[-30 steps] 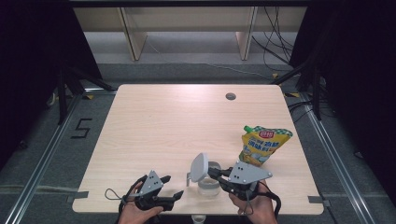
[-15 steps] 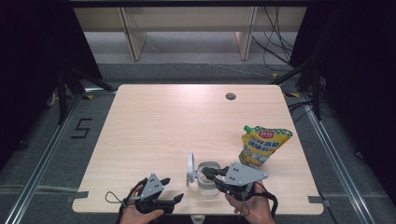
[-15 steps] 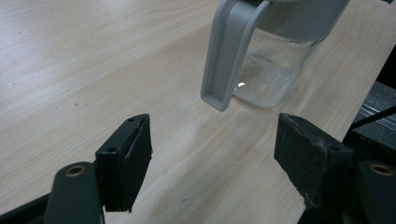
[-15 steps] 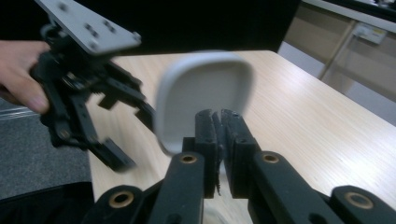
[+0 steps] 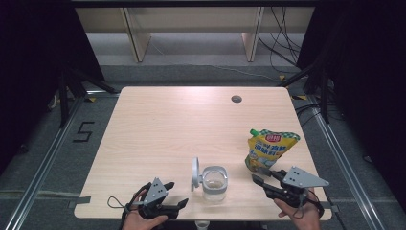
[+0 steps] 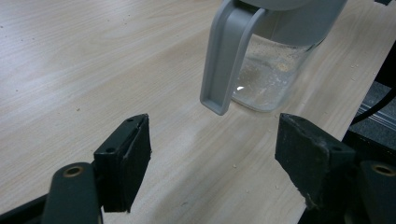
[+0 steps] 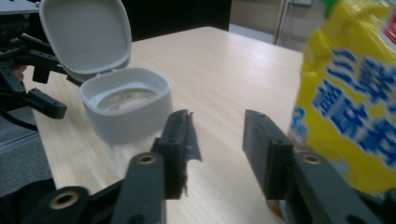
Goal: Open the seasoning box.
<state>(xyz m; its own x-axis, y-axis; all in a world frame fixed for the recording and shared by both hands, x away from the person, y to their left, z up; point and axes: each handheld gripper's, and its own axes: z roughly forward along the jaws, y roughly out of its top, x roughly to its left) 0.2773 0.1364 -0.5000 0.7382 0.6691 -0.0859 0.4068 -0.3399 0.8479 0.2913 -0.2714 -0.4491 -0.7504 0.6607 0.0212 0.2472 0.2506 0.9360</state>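
My left tongs [image 5: 178,205] gape wide and empty; my right tongs [image 5: 259,182] sit part open, empty too. Between them the clear container [image 5: 213,182] stands lid-up on the surface [image 5: 158,124]. The yellow pouch [image 5: 269,150] beside my right looks next: grip, lift, pour.

1. A lab or test room set up for recorded trials is suggested, rather than a home or kitchen.
2. A plain light wooden table [image 5: 158,129] is seen at mid-frame, with a round cable hole [image 5: 236,99] near its upper right.
3. Grey carpet floor [image 5: 43,158] is seen around it, with metal rails [image 5: 45,160] laid along the left and right.
4. A "5" [image 5: 83,131] is marked on the floor at the left.
5. Loose cables [image 5: 280,48] are seen at the upper right, bare wooden shelving [image 5: 191,28] along the top, and black drapes [image 5: 33,62] at both sides.
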